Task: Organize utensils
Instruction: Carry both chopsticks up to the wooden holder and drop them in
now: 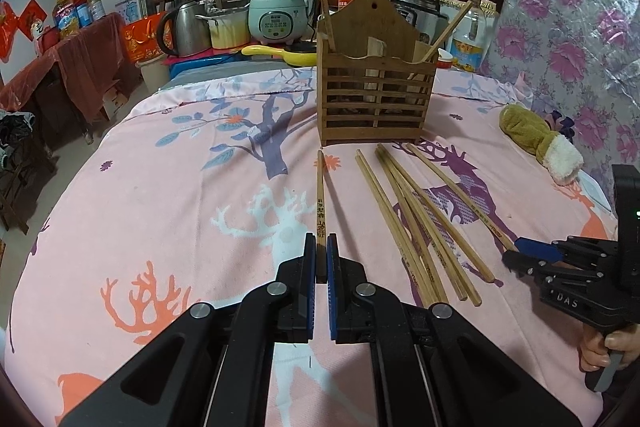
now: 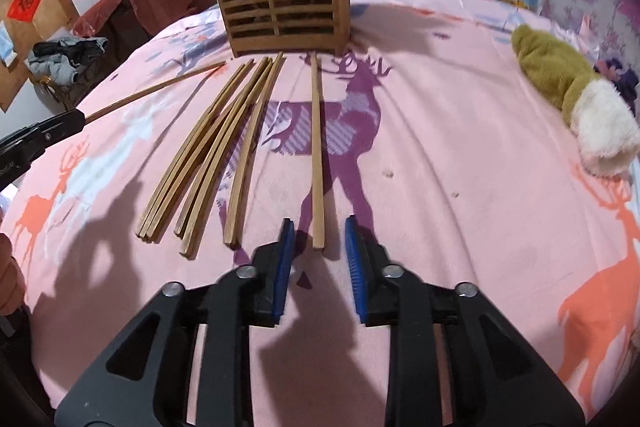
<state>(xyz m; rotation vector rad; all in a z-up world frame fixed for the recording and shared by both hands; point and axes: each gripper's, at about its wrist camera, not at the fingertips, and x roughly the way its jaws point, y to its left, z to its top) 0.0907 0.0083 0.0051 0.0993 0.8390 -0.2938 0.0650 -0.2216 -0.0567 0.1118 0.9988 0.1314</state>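
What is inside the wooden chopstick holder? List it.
In the wooden chopstick holder, one chopstick leans at the left end, another chopstick at the right, and a pale wooden piece stands between. The slats hide the bottom.

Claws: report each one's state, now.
Left claw: closed on one chopstick.
Right claw: open, another chopstick lying between its pads, ungripped.

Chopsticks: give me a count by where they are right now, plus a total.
Chopstick held in left gripper: 1
Standing in holder: 2
Loose on bedspread: about 7; the bundle overlaps
Total: about 10
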